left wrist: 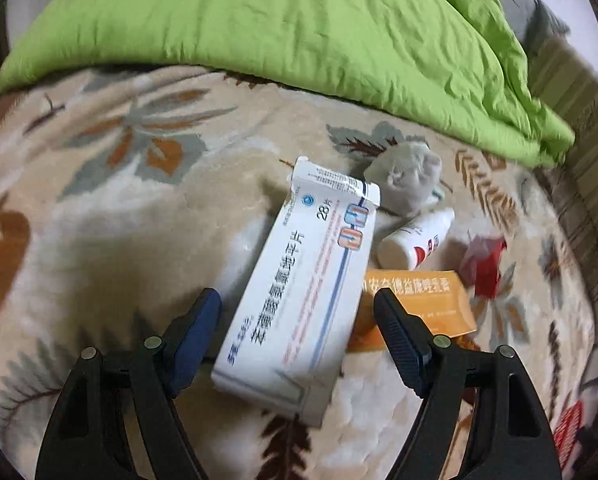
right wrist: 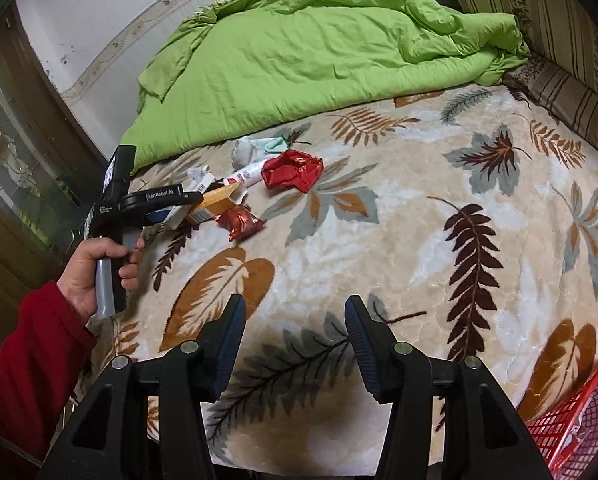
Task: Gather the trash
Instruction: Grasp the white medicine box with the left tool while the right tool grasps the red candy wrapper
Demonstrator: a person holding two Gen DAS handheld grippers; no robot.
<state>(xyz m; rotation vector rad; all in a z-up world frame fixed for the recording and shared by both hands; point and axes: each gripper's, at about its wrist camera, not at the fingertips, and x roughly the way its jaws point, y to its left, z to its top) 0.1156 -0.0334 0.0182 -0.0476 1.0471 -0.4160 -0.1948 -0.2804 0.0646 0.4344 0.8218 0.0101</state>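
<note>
White box [left wrist: 305,280] between open left gripper [left wrist: 297,312] fingers | orange box [left wrist: 423,300] beside

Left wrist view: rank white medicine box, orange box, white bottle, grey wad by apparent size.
1. white medicine box, though it is nearest the camera
2. orange box, partly hidden
3-4. grey wad and white bottle: look alike, unranked

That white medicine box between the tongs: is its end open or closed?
Open. The white medicine box has its far end flap lifted and bent away from its body, seen in the left wrist view.
</note>
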